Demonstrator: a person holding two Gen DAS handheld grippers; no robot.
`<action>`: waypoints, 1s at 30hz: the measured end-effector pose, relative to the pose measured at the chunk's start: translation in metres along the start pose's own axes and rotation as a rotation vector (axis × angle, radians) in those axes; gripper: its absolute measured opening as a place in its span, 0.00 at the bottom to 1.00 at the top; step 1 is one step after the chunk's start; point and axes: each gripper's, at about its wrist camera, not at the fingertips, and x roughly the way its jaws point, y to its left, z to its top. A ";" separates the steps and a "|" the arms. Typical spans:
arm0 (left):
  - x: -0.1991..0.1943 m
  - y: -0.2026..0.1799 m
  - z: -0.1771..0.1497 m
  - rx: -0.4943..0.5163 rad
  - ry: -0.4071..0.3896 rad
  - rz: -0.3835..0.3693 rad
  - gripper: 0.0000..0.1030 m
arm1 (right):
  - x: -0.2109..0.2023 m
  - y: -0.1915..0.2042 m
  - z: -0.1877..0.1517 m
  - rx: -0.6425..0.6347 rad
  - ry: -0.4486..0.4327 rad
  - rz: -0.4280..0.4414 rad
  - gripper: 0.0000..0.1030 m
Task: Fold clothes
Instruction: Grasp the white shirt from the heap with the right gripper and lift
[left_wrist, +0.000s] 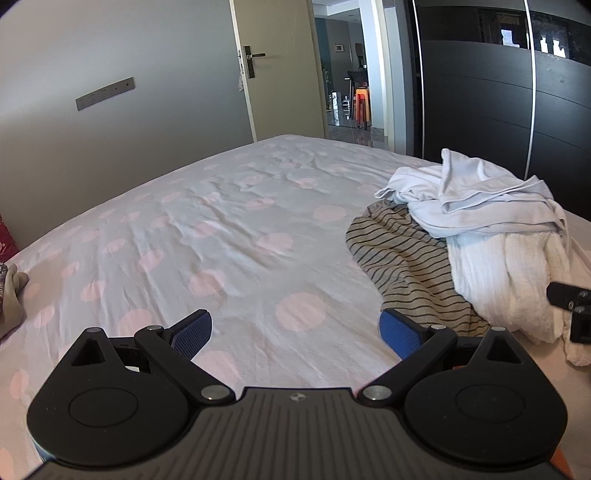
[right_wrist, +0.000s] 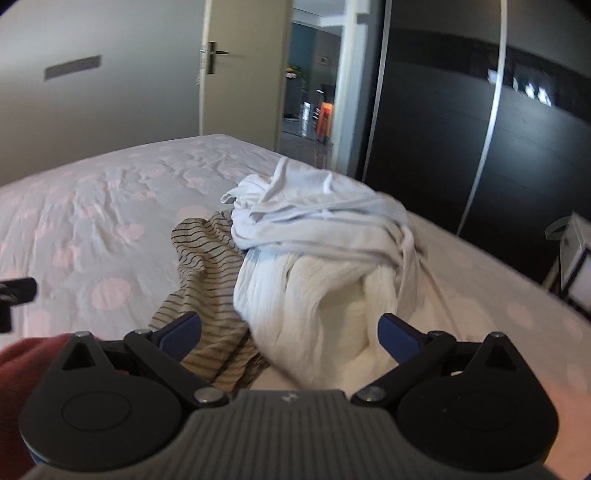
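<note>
**Pile unfolded, both grippers empty**

Left gripper (left_wrist: 295, 328) hovers over the bare spotted bedsheet (left_wrist: 221, 221), fingers spread wide, holding nothing. Right gripper (right_wrist: 290, 332) faces the heap, also spread and empty. Looks like a reach-and-pick step: single out one garment, pinch an edge. Crumpled white garments (right_wrist: 325, 240) lie on top of a striped top (right_wrist: 207, 258), on the bed's right side.

bed w/ pink-dot sheet (left_wrist: 229, 229), open door (left_wrist: 280, 74), dark wardrobe (left_wrist: 480, 103), wall switch panel (left_wrist: 104, 93).
</note>
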 end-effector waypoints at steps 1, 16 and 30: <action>0.004 0.003 0.000 -0.002 0.005 0.005 0.97 | 0.008 -0.004 0.005 -0.024 -0.007 -0.004 0.96; 0.076 0.054 -0.001 -0.079 0.137 0.070 0.97 | 0.138 -0.072 0.076 -0.209 0.017 -0.056 0.74; 0.089 0.077 -0.008 -0.122 0.182 0.117 0.96 | 0.181 -0.059 0.104 -0.298 0.079 -0.029 0.10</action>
